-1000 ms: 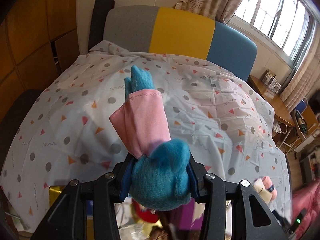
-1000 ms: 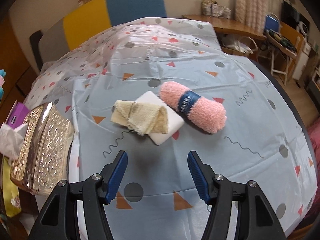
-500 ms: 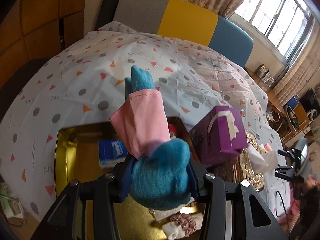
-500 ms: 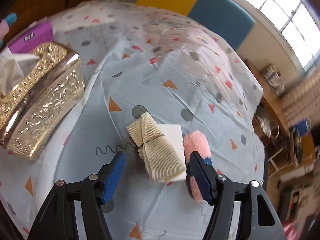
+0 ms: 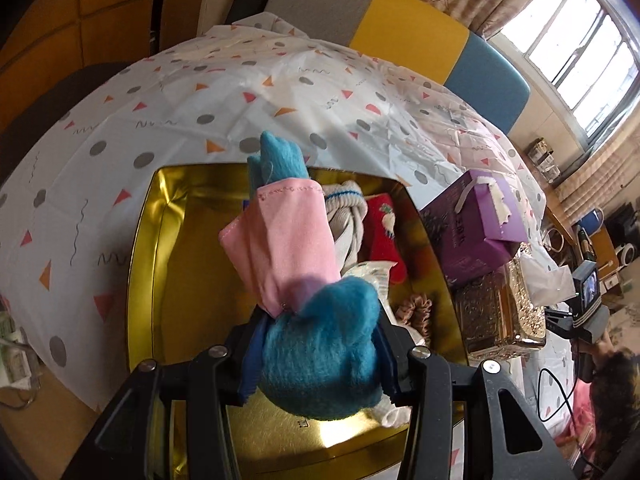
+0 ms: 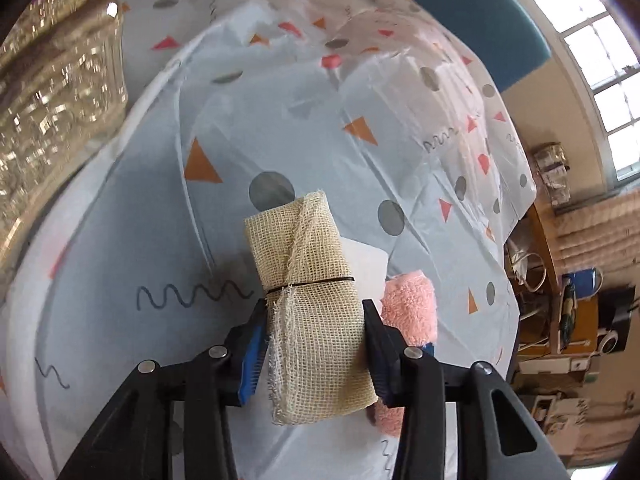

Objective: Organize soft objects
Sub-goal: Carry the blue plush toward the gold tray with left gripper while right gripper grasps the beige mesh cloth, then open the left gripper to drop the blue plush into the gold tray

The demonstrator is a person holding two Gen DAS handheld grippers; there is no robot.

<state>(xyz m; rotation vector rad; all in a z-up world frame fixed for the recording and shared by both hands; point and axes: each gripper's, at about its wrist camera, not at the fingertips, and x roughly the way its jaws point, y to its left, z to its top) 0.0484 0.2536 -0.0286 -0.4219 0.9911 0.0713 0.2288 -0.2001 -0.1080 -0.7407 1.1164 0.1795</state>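
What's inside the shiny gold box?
The gold box holds a rolled grey towel, a red sock and a pink scrunchie. The blue plush toy in the left claw hides the rest.

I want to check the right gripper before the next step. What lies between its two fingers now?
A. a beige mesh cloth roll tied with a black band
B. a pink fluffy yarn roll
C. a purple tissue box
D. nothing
A: in the right wrist view the right gripper has its blue pads on both sides of the beige mesh cloth roll; the pink yarn roll lies beside it, outside the fingers.
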